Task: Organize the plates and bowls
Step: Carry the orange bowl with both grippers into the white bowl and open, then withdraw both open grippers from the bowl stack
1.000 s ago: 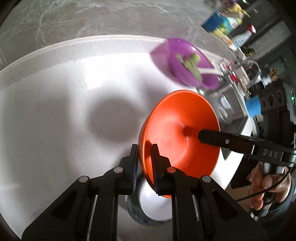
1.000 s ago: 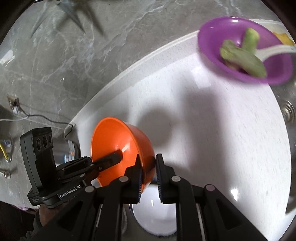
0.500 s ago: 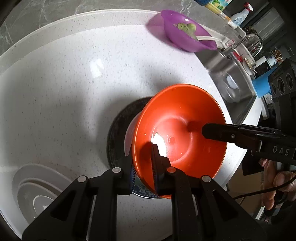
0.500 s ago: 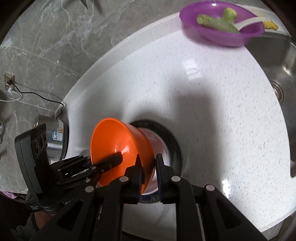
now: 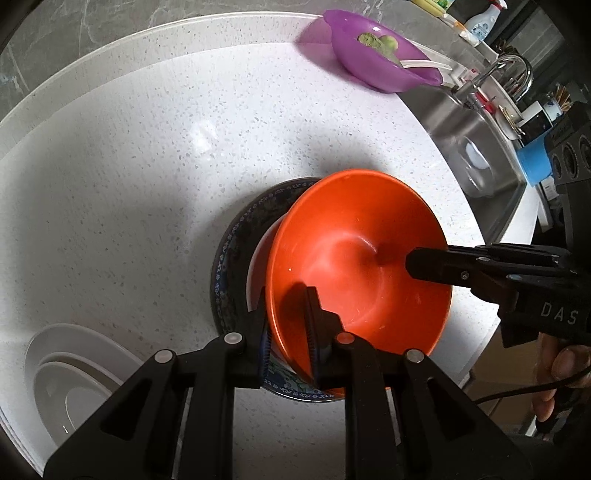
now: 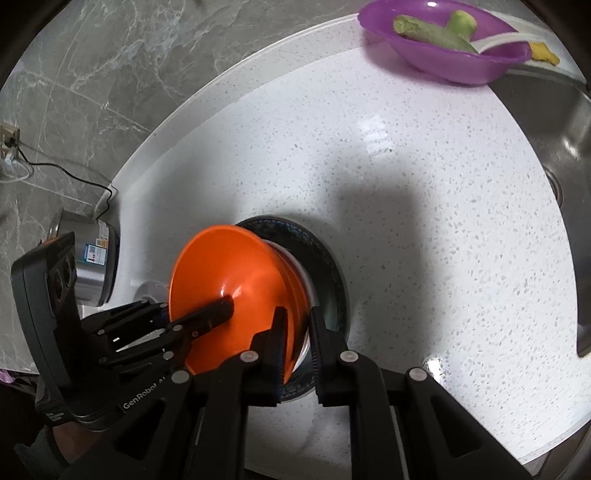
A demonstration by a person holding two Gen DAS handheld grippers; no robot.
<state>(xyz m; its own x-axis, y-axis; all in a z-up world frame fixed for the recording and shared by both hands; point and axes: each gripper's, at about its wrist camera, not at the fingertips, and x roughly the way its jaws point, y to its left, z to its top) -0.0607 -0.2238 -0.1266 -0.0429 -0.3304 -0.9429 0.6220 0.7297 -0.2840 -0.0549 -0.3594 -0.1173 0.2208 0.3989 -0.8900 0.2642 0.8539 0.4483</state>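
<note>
Both the left gripper [image 5: 286,325] and right gripper [image 6: 297,339] are pinching opposite rims of the orange bowl [image 5: 354,266], steadying it level for nesting into the patterned bowl [image 5: 236,254].

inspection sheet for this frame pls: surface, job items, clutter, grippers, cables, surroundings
Surface: white speckled counter, no spills seen.
Job's things: orange bowl, tilted, over blue-patterned plate; whether seated on it cannot be told. White plates stacked at counter edge.
Clutter: purple bowl holding green vegetables and a white spoon.
Grippers: left gripper and right gripper each shut on the orange bowl's rim, opposite sides.
Cables: black cord from wall outlet; another by the hand.
Surroundings: steel sink, faucet, bottles, metal pot, grey marble wall.
</note>
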